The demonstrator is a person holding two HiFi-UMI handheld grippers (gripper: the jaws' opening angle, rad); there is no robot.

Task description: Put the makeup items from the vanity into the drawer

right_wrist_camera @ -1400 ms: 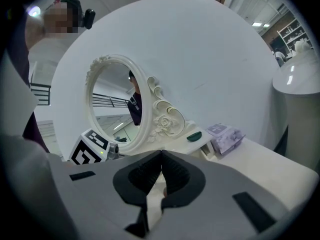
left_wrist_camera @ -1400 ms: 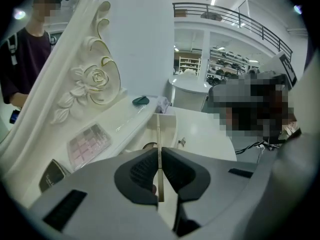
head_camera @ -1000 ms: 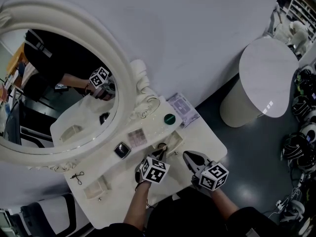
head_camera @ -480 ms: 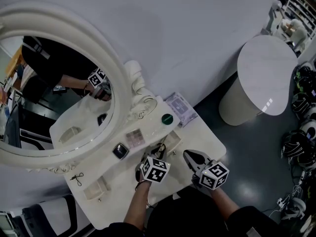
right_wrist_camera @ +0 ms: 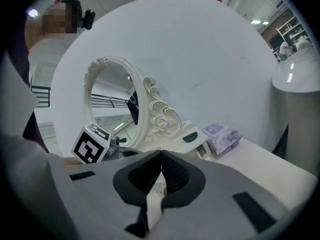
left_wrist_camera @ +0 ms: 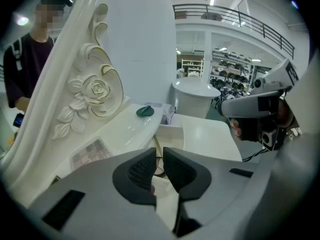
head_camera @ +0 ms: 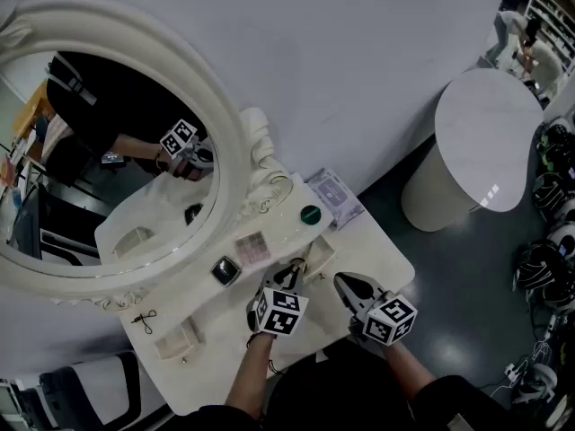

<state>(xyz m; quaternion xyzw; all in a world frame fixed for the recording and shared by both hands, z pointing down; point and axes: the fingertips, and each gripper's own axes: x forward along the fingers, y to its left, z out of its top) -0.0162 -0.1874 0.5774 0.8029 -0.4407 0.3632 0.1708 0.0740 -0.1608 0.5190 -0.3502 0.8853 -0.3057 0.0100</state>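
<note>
On the vanity shelf (head_camera: pixel 278 232) lie a green compact (head_camera: pixel 310 214), an eyeshadow palette (head_camera: pixel 252 248) and a black compact (head_camera: pixel 224 270). The palette (left_wrist_camera: pixel 90 151) and green compact (left_wrist_camera: pixel 145 111) also show in the left gripper view. A small open drawer (head_camera: pixel 320 253) sits in the shelf's front, with thin dark items (left_wrist_camera: pixel 158 160) inside. My left gripper (head_camera: pixel 289 273) (left_wrist_camera: pixel 160 153) hovers at the drawer; its jaws are closing, a narrow gap remains and nothing is pressed between them. My right gripper (head_camera: pixel 345 282) (right_wrist_camera: pixel 161 155) is shut and empty, right of the drawer.
A large oval mirror (head_camera: pixel 99 151) with a carved frame stands behind the shelf. A purple tissue pack (head_camera: pixel 334 196) lies at the back right. An eyelash curler (head_camera: pixel 139 320) and a small tray (head_camera: pixel 177 341) sit at the left. A round white side table (head_camera: pixel 485 142) stands on the floor.
Both grippers stay in nearly the same place by the drawer. The head view has shifted slightly.
</note>
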